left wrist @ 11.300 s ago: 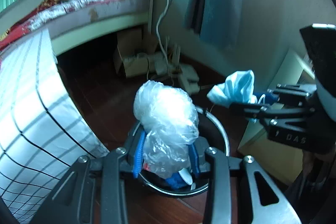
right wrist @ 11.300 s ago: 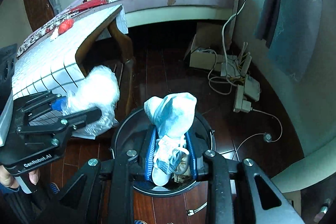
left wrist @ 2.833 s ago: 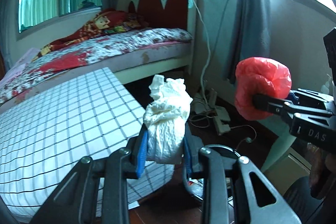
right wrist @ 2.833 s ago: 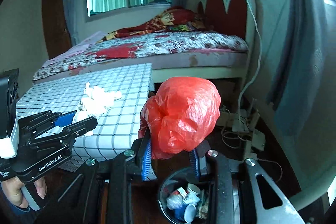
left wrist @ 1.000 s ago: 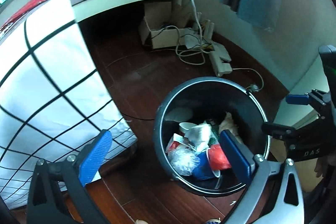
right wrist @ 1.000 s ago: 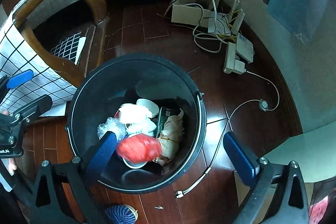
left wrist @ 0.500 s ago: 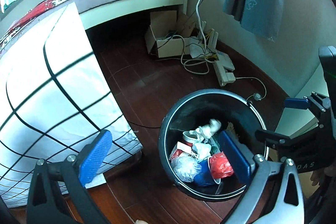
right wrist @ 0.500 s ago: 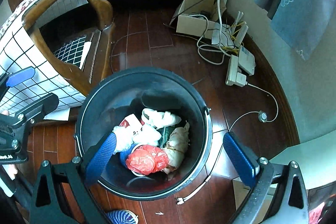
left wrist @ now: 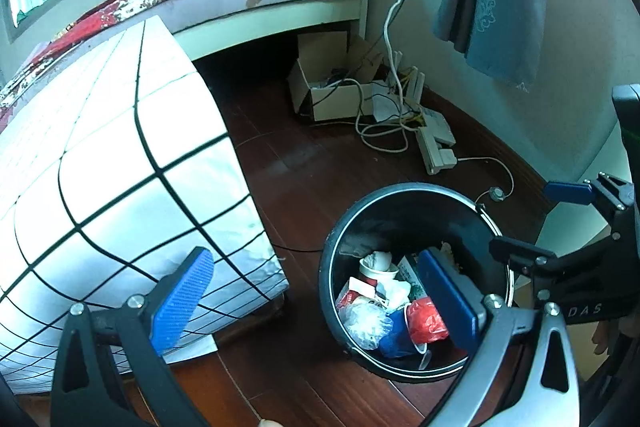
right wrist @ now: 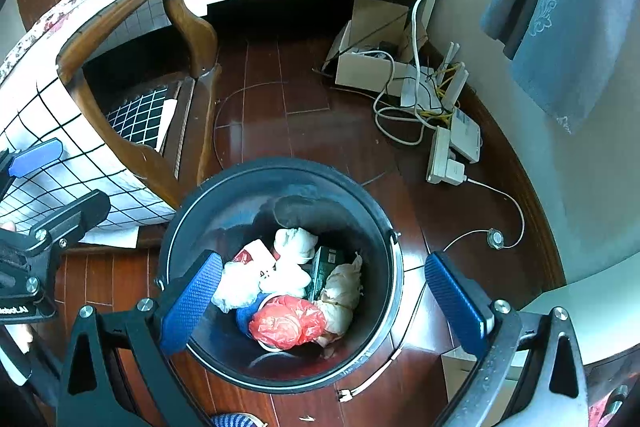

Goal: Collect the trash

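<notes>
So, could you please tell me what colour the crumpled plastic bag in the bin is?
Red plastic bag, clearest in the right wrist view.

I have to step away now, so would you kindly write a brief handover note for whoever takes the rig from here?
Left gripper: open, holding nothing, beside the bin.
Right gripper: open, holding nothing, above the bin.
Black trash bin stands on the wooden floor by the checked table.
Done: the red plastic bag, white tissue wad and clear plastic lie inside the bin.
Left: no loose trash in view; check the tabletop, mostly out of frame.

bin (right wrist: 384, 227) mouth: open from above | left: table (right wrist: 132, 155) close | right: cables (right wrist: 404, 115) on floor
</notes>
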